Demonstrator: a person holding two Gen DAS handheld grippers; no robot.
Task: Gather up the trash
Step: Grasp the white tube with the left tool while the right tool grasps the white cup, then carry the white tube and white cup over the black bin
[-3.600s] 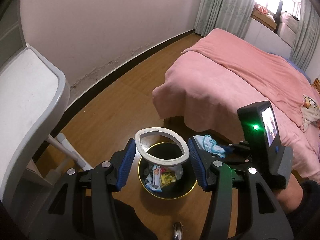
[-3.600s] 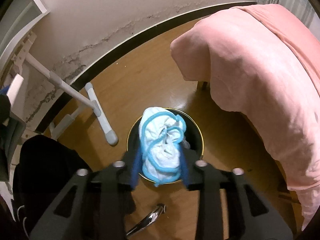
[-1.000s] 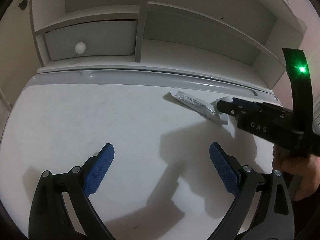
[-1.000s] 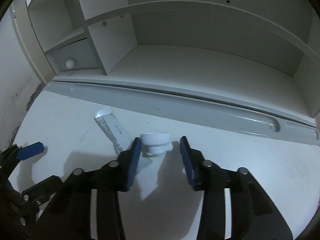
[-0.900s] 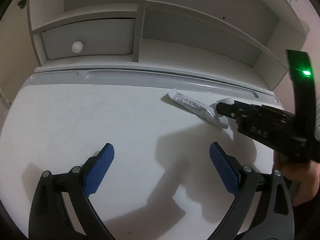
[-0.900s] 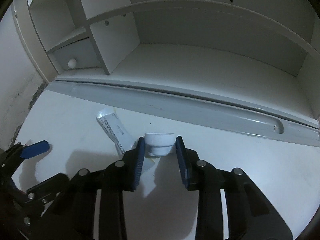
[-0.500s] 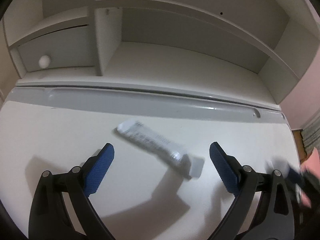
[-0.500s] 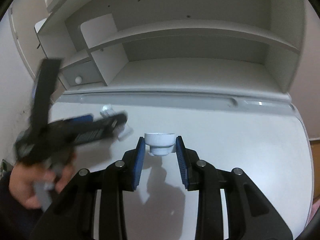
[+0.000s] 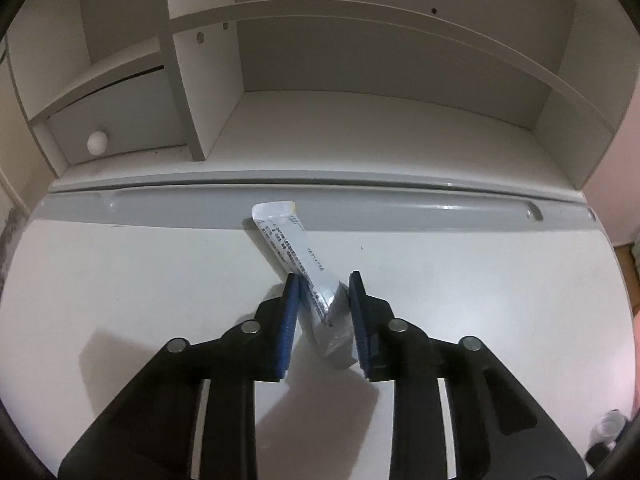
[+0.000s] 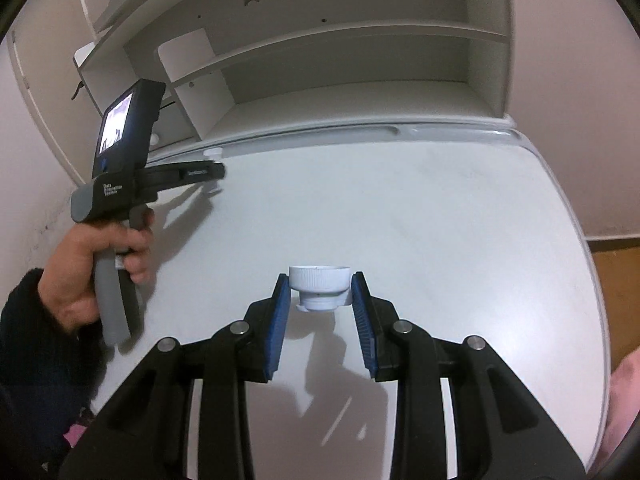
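Left wrist view: our left tool (image 9: 323, 286) has just been closing its jaws on the squeezed tube (image 9: 298, 264), and the blue pads (image 9: 289, 312) now pinch it near its crumpled lower end. The tube lies slantwise on the white bench (image 9: 120, 300), its flat sealed end reaching the grey ledge (image 9: 420, 208) at the back. Right wrist view: our right tool (image 10: 319, 294) grips a white screw cap (image 10: 319, 286), lifted clear of the bench, its shadow falling below. In this view the left tool shows at the far left, held in a hand (image 10: 96, 268).

We judge the step in hand to be lifting the tube. To do it well, we should raise the left tool straight up before swinging away, because the hold sits near one end and the long free end may sag or twist out. The cap is held across its ribbed rim; we should keep that hold level.

Containers: the shelf unit (image 9: 360, 132) behind the bench has open compartments, all bare as far as we see, and a small drawer (image 9: 116, 120) that is closed. No bin is in view.
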